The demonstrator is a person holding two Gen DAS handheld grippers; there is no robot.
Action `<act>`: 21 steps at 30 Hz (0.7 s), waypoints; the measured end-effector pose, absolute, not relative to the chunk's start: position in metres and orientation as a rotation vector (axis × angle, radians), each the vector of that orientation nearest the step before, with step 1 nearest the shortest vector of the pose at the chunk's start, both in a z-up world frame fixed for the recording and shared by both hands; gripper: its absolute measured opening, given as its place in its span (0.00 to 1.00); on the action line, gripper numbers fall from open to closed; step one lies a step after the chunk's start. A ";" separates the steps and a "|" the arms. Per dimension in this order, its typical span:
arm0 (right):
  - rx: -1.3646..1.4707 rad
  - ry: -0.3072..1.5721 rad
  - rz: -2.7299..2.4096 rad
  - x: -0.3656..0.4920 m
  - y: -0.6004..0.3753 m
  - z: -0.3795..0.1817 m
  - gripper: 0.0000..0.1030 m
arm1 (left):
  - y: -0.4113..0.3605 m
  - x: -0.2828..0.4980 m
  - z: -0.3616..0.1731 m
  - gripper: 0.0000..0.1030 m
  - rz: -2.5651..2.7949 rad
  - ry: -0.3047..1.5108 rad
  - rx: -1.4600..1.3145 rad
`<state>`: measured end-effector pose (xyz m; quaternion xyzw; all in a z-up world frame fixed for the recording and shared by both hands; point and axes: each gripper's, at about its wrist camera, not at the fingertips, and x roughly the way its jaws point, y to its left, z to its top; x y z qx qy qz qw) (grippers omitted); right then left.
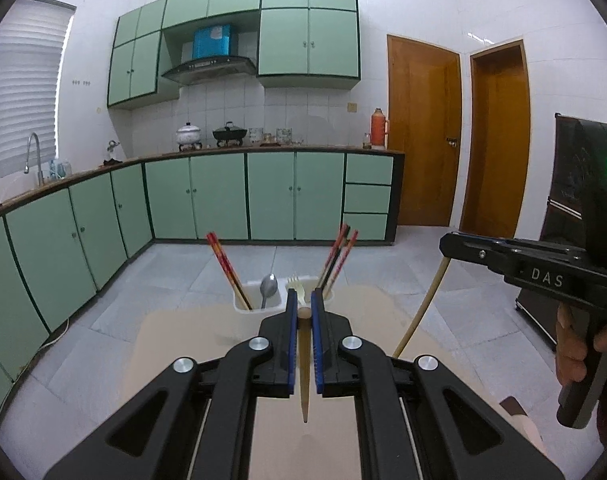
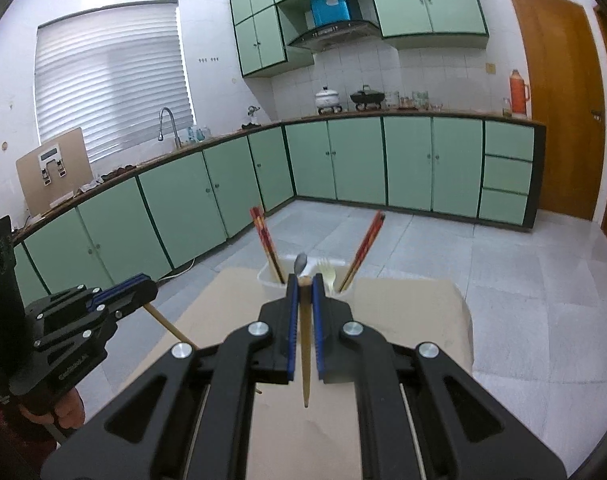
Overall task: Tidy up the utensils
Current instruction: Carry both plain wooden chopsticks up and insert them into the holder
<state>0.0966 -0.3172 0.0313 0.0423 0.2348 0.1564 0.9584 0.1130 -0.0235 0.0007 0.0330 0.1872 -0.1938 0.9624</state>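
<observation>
My left gripper (image 1: 303,295) is shut on a pale wooden chopstick (image 1: 304,368), which runs back between the blue pads. My right gripper (image 2: 303,281) is shut on a second pale chopstick (image 2: 306,360) the same way. Each gripper shows in the other's view: the right gripper (image 1: 444,242) with its chopstick (image 1: 421,304) hanging down, the left gripper (image 2: 151,285) with its chopstick (image 2: 168,323). Both hover above the beige table (image 1: 175,344) (image 2: 231,304). Ahead stands a white utensil holder (image 1: 259,307) (image 2: 268,279) with red chopsticks (image 1: 228,270) (image 2: 267,245), a spoon (image 1: 268,285) (image 2: 300,264), a fork (image 1: 294,285) (image 2: 327,274) and more red chopsticks (image 1: 337,260) (image 2: 365,246).
The holder sits at the table's far edge, with grey tiled floor (image 2: 503,280) beyond it. Green kitchen cabinets (image 1: 223,196) line the back and left walls. A person's hand (image 1: 571,344) grips the right tool. A dark cabinet (image 1: 563,200) stands at the right.
</observation>
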 end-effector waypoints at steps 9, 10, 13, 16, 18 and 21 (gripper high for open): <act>0.063 0.382 0.313 0.136 -0.317 0.077 0.06 | -0.019 0.149 0.052 0.06 -0.356 0.251 0.049; 0.058 0.371 0.307 0.144 -0.316 0.083 0.06 | -0.019 0.154 0.059 0.06 -0.352 0.234 0.051; 0.054 0.359 0.300 0.166 -0.318 0.093 0.06 | -0.021 0.172 0.073 0.06 -0.336 0.204 0.059; 0.041 0.352 0.285 0.190 -0.318 0.097 0.06 | -0.026 0.194 0.079 0.06 -0.316 0.187 0.067; 0.038 0.355 0.278 0.205 -0.316 0.095 0.06 | -0.029 0.210 0.078 0.06 -0.308 0.189 0.065; 0.032 0.372 0.267 0.226 -0.313 0.087 0.06 | -0.036 0.229 0.070 0.06 -0.305 0.215 0.067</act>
